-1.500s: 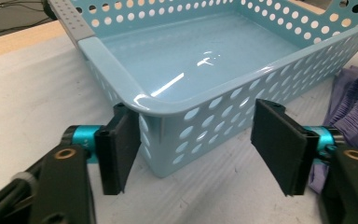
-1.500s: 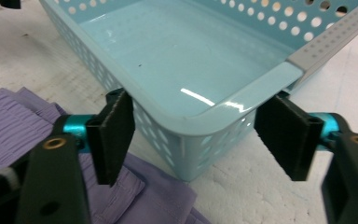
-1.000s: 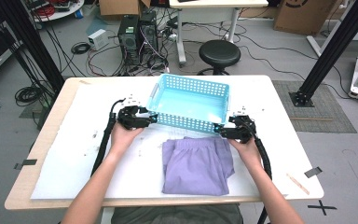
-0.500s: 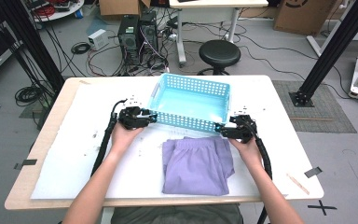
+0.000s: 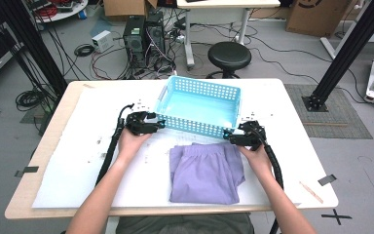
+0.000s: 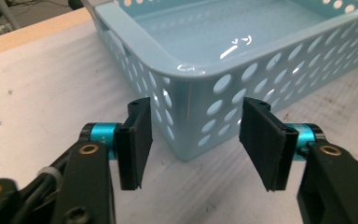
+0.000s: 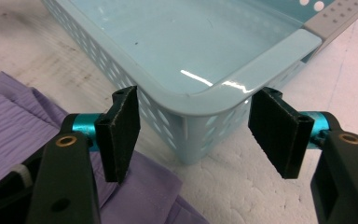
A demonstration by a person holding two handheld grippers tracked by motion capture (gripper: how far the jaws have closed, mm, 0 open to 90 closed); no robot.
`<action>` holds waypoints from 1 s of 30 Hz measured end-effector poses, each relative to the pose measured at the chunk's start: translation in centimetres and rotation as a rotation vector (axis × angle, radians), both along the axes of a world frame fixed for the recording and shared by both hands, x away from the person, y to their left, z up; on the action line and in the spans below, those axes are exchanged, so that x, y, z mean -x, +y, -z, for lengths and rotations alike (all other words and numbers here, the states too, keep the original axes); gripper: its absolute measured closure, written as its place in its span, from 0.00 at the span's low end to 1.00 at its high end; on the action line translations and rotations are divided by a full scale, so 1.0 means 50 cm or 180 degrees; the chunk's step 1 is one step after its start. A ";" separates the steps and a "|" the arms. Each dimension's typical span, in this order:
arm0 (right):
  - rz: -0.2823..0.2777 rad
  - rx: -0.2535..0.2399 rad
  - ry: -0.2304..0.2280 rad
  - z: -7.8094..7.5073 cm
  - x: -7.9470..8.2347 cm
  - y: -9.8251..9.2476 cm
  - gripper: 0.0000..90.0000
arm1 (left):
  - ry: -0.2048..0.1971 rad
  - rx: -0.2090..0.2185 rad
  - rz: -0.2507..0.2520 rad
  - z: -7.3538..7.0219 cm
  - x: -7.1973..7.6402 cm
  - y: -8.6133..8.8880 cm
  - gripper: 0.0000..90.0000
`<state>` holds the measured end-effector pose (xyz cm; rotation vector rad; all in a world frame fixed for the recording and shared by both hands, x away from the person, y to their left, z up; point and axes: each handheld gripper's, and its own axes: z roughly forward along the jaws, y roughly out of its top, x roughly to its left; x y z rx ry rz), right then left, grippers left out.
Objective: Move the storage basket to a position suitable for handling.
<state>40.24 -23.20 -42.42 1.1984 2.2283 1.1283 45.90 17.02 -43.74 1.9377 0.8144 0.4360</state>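
A light blue perforated basket [image 5: 202, 84] stands empty at the middle back of the white-covered table [image 5: 73, 165]. A folded purple garment [image 5: 204, 170] lies in front of it. My left gripper [image 5: 159, 124] is at the basket's near left corner. In the left gripper view, that corner of the basket [image 6: 135, 44] sits between the pads of the left gripper [image 6: 200, 142]; the jaws have just been opening and do not touch it. My right gripper [image 5: 230, 138] is open around the near right corner. In the right gripper view, the right gripper [image 7: 198, 135] has its pads clear of the basket [image 7: 270, 53], with the garment [image 7: 14, 126] at left.
A thin wooden stick [image 5: 310, 191] lies near the table's front right corner. Beyond the far edge are a black stool [image 5: 229, 54], computer towers [image 5: 143, 34] and floor cables. Black frame posts [image 5: 343, 53] stand at both sides.
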 end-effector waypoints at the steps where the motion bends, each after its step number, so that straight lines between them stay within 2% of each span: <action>1: 0.0010 0.0016 -0.0003 0.001 0.000 0.001 0.41 | -0.0024 -0.0013 0.0000 0.000 0.000 -0.001 0.56; 2: 0.0010 0.0016 -0.0003 0.001 0.000 0.001 0.41 | -0.0024 -0.0013 0.0000 0.000 0.000 -0.001 0.56; 3: 0.0048 0.0077 0.0024 0.004 -0.002 0.001 0.46 | -0.0035 0.0014 -0.0018 0.000 -0.002 -0.001 0.57; 6: 0.0063 0.0051 0.0052 0.006 -0.004 0.000 0.46 | -0.0023 0.0049 -0.0020 0.000 -0.003 0.002 0.64; 10: 0.0081 0.0050 0.0024 0.006 -0.005 0.000 0.46 | -0.0063 -0.0060 -0.0026 0.000 -0.001 -0.005 0.63; 12: 0.0072 0.0045 0.0020 0.007 -0.006 -0.001 0.46 | -0.0092 -0.0122 -0.0044 0.001 0.000 -0.012 0.57; 14: 0.0089 0.0058 0.0006 0.007 -0.006 0.001 0.46 | -0.0119 -0.0164 -0.0081 0.000 0.001 -0.017 0.55; 19: 0.0084 0.0069 -0.0001 0.007 -0.006 0.001 0.47 | -0.0102 -0.0040 -0.0132 -0.002 -0.003 -0.012 0.61; 24: 0.0114 0.0061 -0.0009 0.008 -0.007 0.002 0.47 | -0.0094 -0.0034 -0.0138 -0.003 -0.002 -0.013 0.64; 25: 0.0122 0.0072 -0.0021 0.007 -0.008 0.000 0.48 | -0.0114 -0.0097 -0.0115 -0.006 0.001 -0.016 0.65; 27: 0.0134 0.0057 -0.0026 0.007 -0.009 -0.004 0.53 | -0.0108 -0.0125 -0.0109 -0.007 0.006 -0.022 0.65; 30: 0.0181 0.0107 -0.0085 0.004 -0.007 -0.007 0.53 | -0.0100 -0.0163 -0.0073 -0.010 0.014 -0.030 0.66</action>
